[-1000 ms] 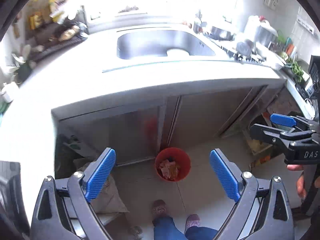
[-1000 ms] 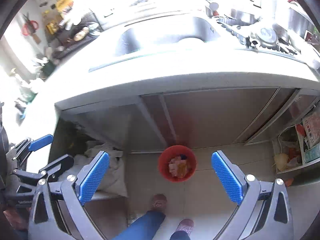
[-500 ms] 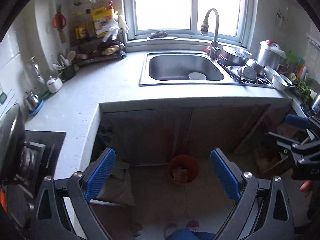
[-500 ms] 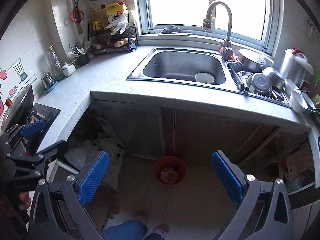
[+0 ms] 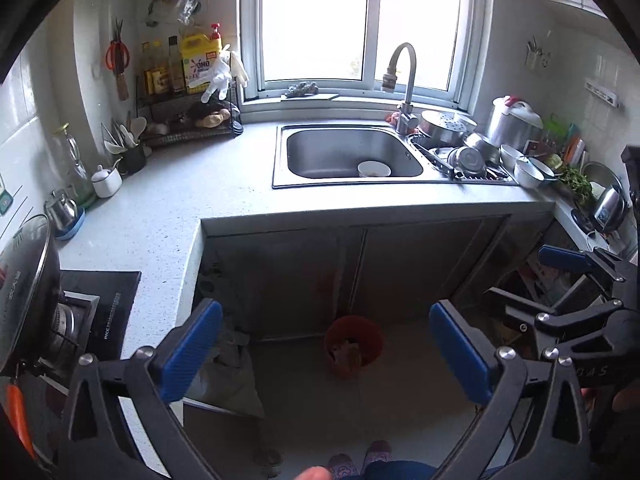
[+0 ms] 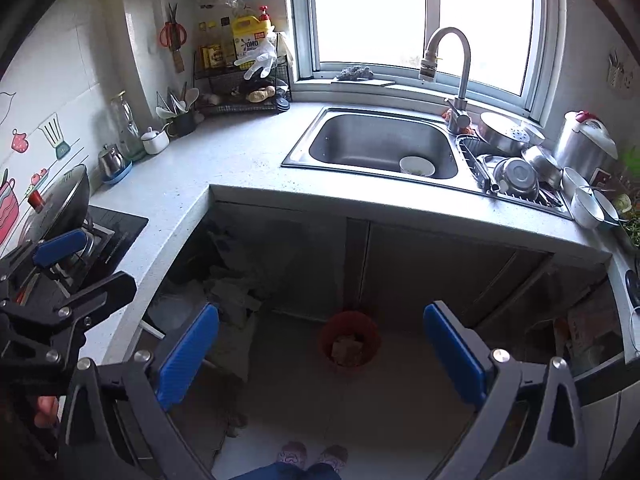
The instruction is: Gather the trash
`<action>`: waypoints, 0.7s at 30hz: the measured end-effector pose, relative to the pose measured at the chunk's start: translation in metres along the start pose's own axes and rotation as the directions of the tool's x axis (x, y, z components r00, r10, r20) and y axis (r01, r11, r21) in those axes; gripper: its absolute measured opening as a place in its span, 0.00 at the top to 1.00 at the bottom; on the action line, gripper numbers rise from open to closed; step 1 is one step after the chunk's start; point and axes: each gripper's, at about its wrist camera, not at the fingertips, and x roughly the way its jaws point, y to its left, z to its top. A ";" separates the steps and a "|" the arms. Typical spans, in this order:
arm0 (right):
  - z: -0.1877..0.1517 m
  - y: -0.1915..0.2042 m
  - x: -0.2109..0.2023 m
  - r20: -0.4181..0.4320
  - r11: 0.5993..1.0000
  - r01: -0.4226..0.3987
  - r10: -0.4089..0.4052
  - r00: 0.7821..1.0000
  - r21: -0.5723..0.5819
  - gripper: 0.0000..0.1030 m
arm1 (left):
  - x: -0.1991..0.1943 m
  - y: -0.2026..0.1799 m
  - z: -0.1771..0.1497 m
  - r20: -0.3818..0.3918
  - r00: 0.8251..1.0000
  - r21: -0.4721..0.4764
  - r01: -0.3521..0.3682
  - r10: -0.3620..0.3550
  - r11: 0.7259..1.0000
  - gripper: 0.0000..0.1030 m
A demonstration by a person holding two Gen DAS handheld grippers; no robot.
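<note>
Broadly, an L-shaped speckled countertop (image 5: 168,216) runs from the near left to the far wall beneath a bright window (image 5: 360,20) and carries the rest of the kitchen. Set into its far run is a steel sink (image 5: 352,152), with a curved faucet (image 5: 404,76) behind it and a small white bowl (image 5: 374,169) on its floor. To the right of the sink, steel pots and bowls (image 5: 476,152) are stacked on a draining area. At the far left corner stands a wire rack (image 5: 188,108) bearing a yellow detergent bottle (image 5: 200,64) and a draped white glove (image 5: 220,76); at the near left a dark wok (image 5: 24,292) sits on a stove. Below the counter are cabinet doors (image 5: 352,272), and on the tiled floor in front of them stands the red trash bin (image 5: 354,342) (seen also from the right wrist (image 6: 349,339)), with crumpled brownish waste inside. Nearer, at the bottom edge, the person's slippers (image 5: 360,456) show. The left gripper (image 5: 326,356) hangs well above the floor with its blue-padded jaws opening to their widest and nothing between them; the bin appears far below, framed by the gap. The right gripper (image 6: 320,352) likewise has its jaws spread wide apart and grips nothing. Each gripper appears at the edge of the other's view.
</note>
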 end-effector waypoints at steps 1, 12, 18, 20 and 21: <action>-0.002 0.002 -0.001 0.000 1.000 0.001 -0.001 1.000 0.009 0.01 | -0.001 0.001 -0.001 -0.002 1.000 0.006 -0.001 0.001 1.000 0.00; -0.008 0.010 -0.008 0.018 0.999 0.031 -0.031 0.999 0.038 0.01 | -0.005 0.008 -0.014 -0.009 0.999 -0.010 0.030 -0.030 0.999 0.00; -0.013 0.008 -0.009 0.018 0.998 0.041 -0.042 0.999 0.050 0.01 | -0.002 0.002 -0.016 -0.026 0.999 -0.016 0.038 -0.039 0.999 0.00; -0.014 0.007 -0.010 0.015 0.998 0.044 -0.045 0.999 0.054 0.01 | -0.001 0.001 -0.015 -0.032 0.999 -0.007 0.044 -0.044 0.999 0.00; -0.015 0.008 -0.010 0.015 0.997 0.048 -0.049 0.999 0.055 0.01 | -0.001 0.000 -0.016 -0.032 0.998 -0.006 0.046 -0.046 0.999 0.00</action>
